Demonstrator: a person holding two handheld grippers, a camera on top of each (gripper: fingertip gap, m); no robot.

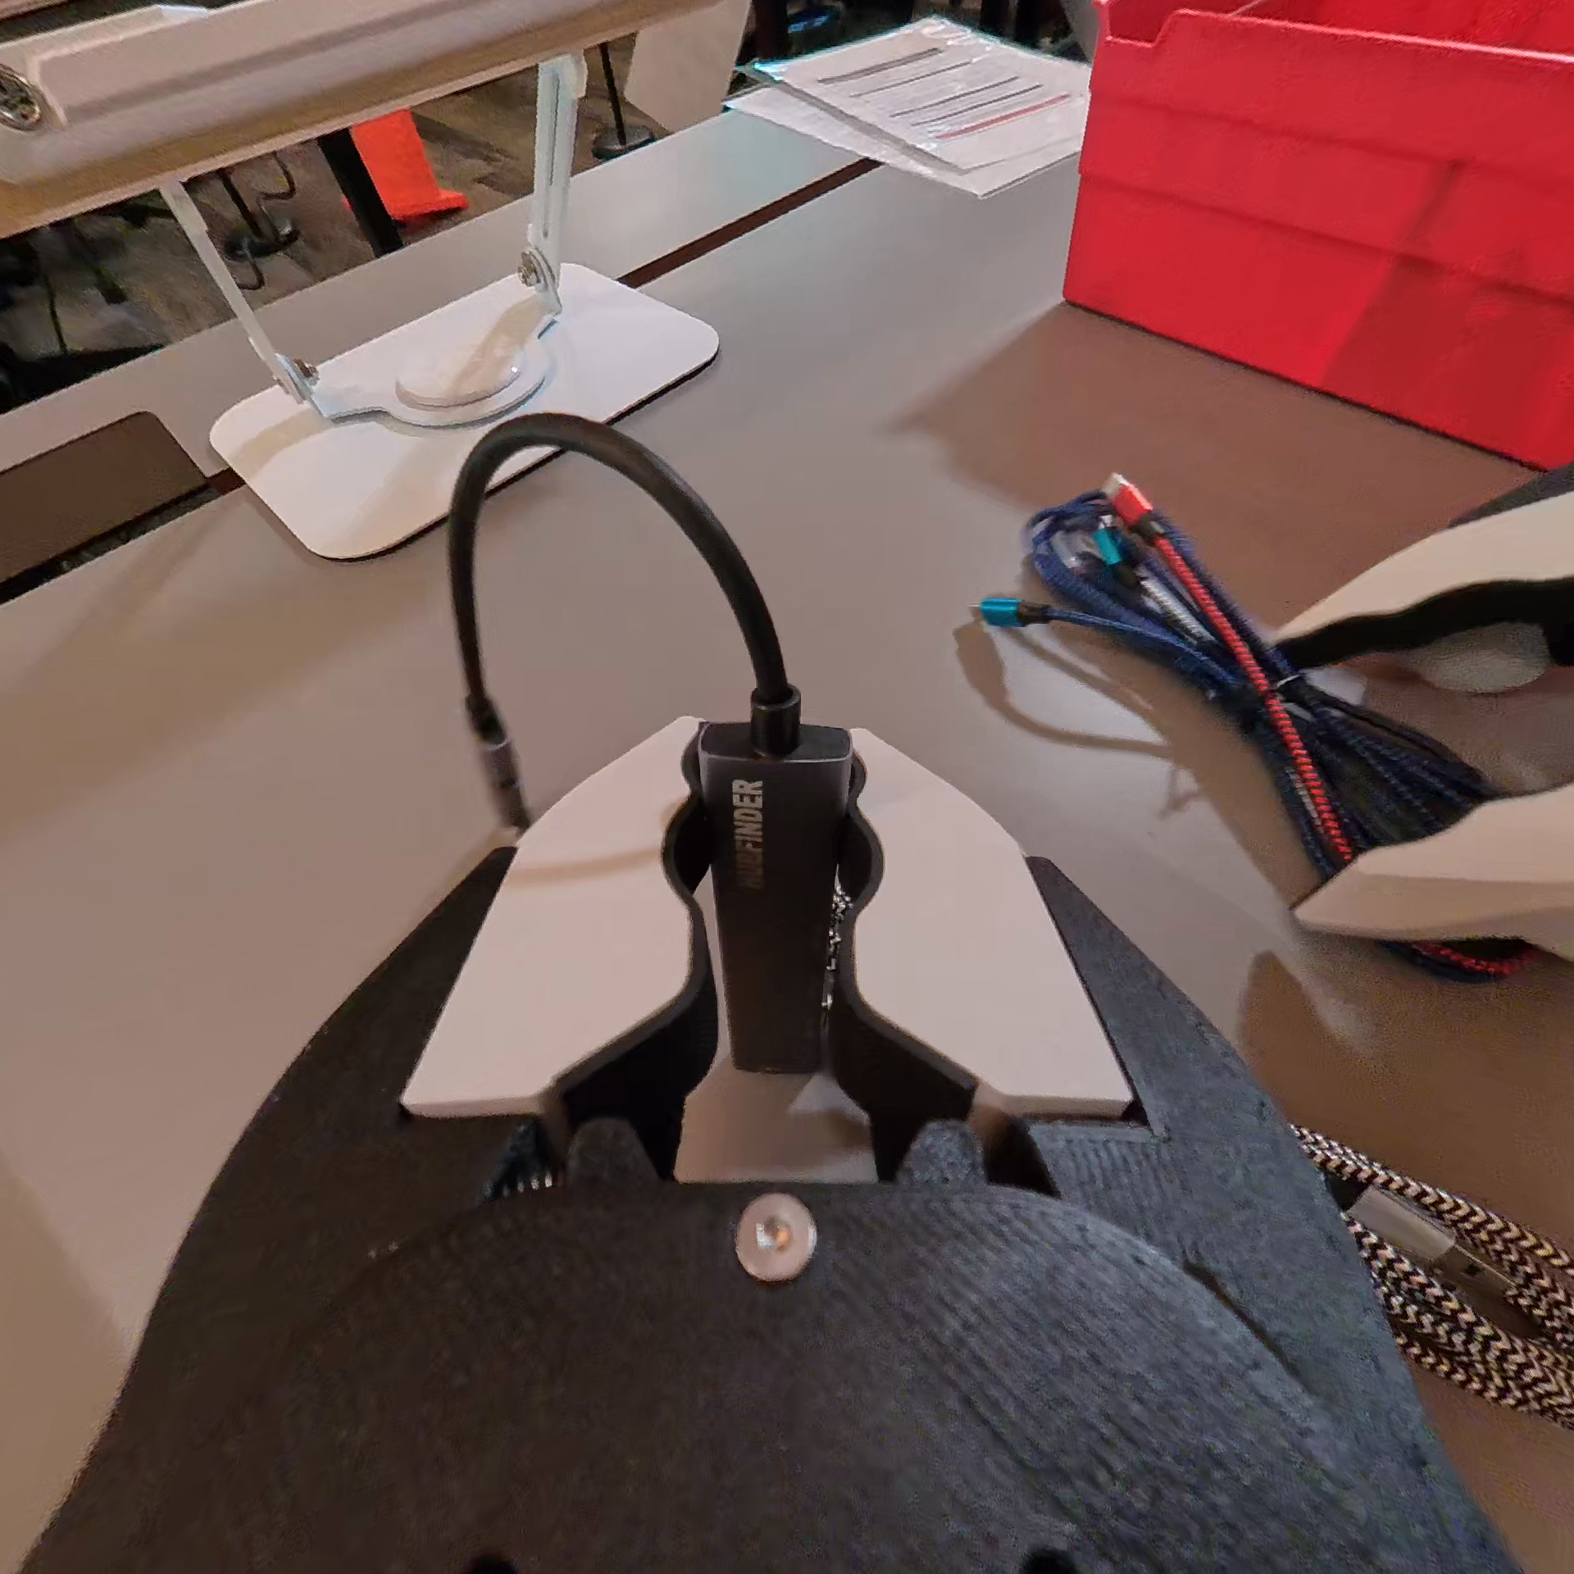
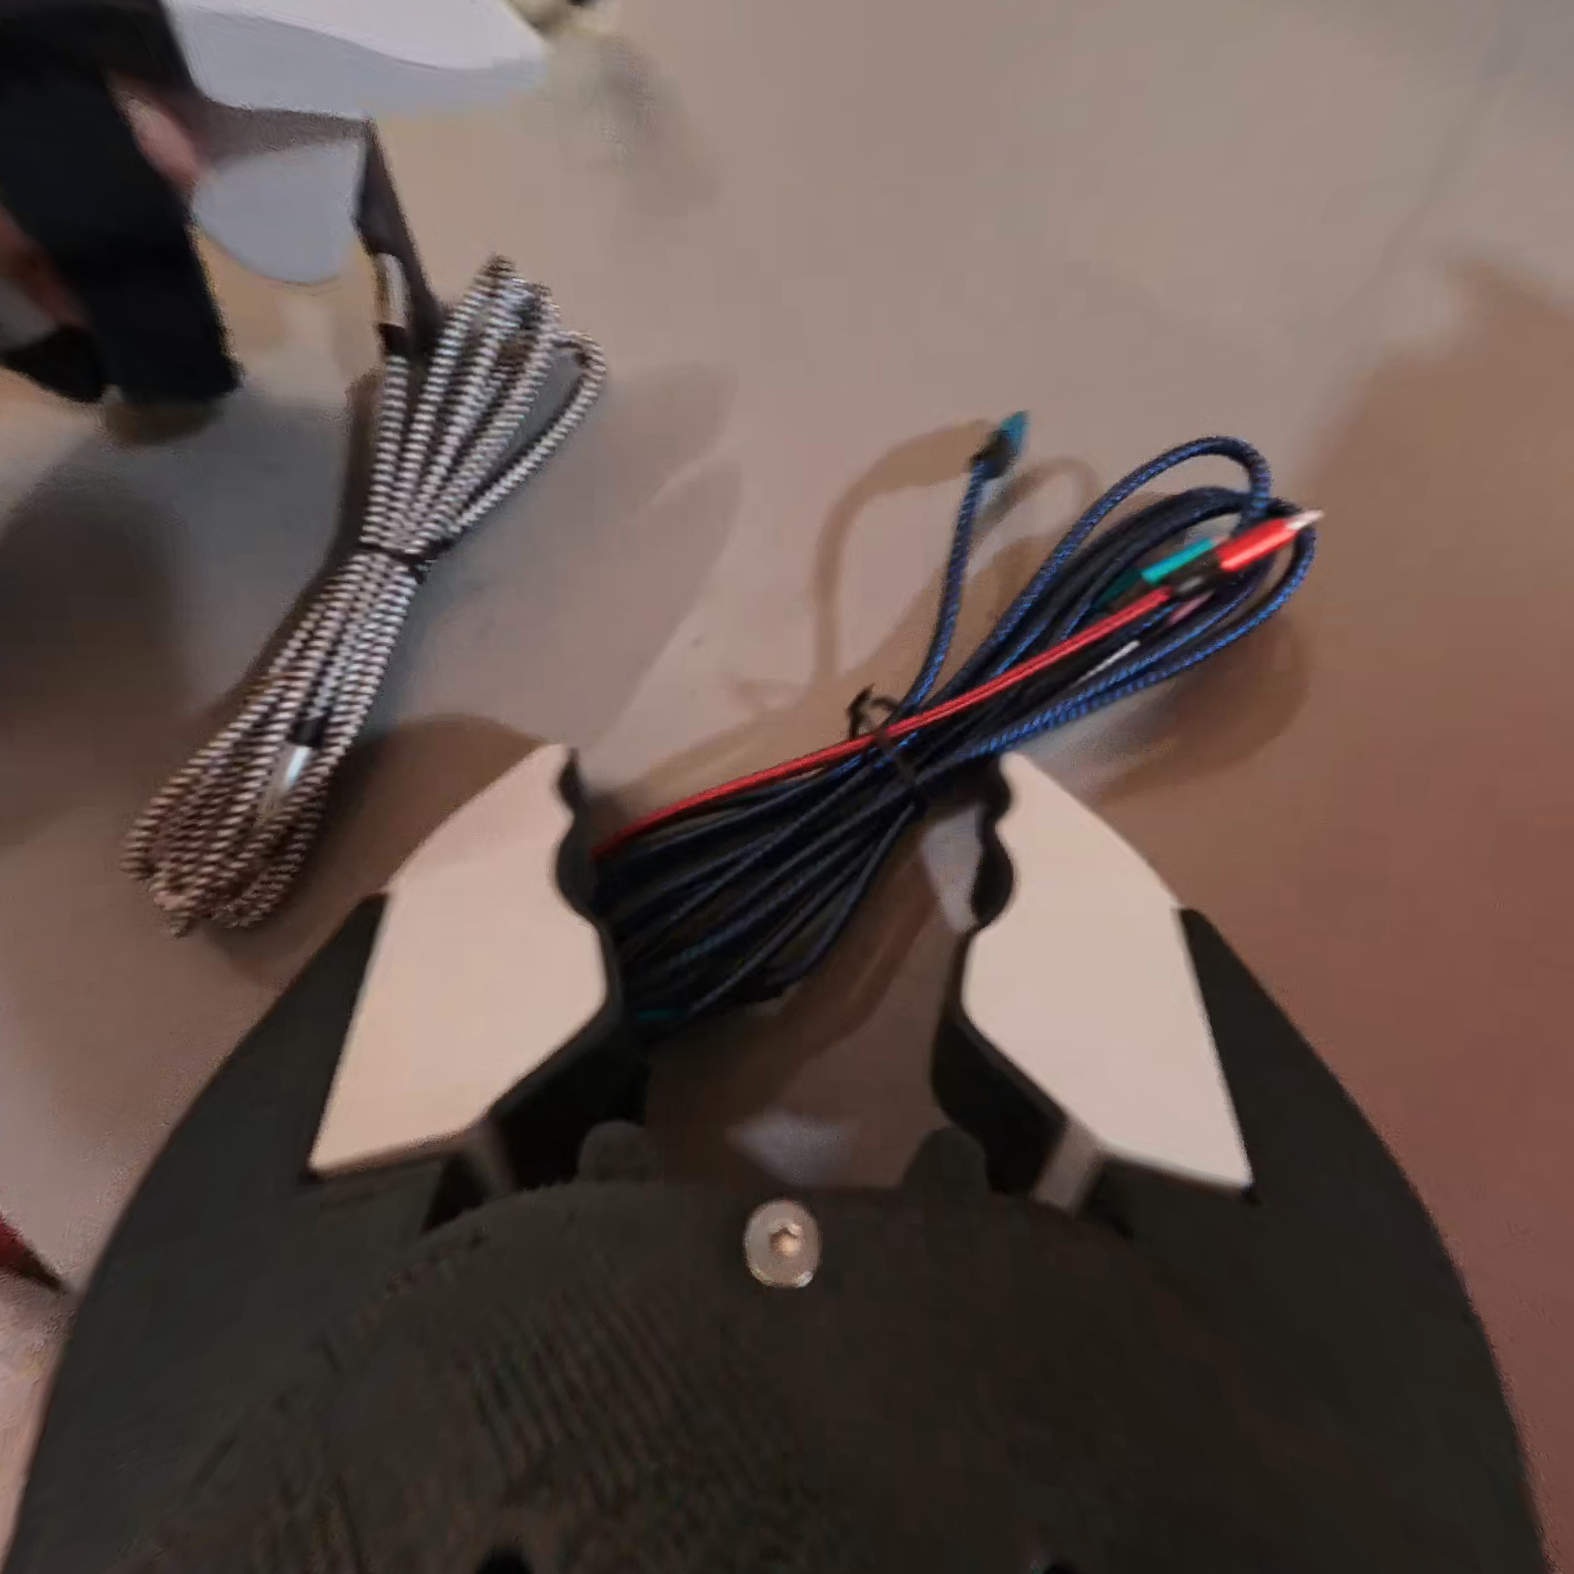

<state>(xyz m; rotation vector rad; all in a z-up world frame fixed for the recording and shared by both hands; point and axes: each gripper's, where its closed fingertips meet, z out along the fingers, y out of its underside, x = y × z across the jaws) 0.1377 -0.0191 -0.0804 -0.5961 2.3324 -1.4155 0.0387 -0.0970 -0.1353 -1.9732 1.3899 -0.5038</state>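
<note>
My left gripper (image 1: 775,741) is shut on a black adapter (image 1: 779,903) and holds it upright between its white fingers. The adapter's short black cable (image 1: 596,443) arcs up and over to the left, and its plug (image 1: 485,741) hangs down. My right gripper (image 2: 784,766) is open. A tied bundle of blue, black and red braided cables (image 2: 852,818) lies on the table between its fingers, close against the left finger. The left wrist view shows the same bundle (image 1: 1192,630) with the right gripper (image 1: 1290,771) straddling its near end.
A coiled black-and-white braided cable (image 2: 400,545) lies left of the bundle and also shows in the left wrist view (image 1: 1448,1260). A red bin (image 1: 1329,187) stands at the back right, a white stand (image 1: 477,375) at the back left, papers (image 1: 920,94) behind.
</note>
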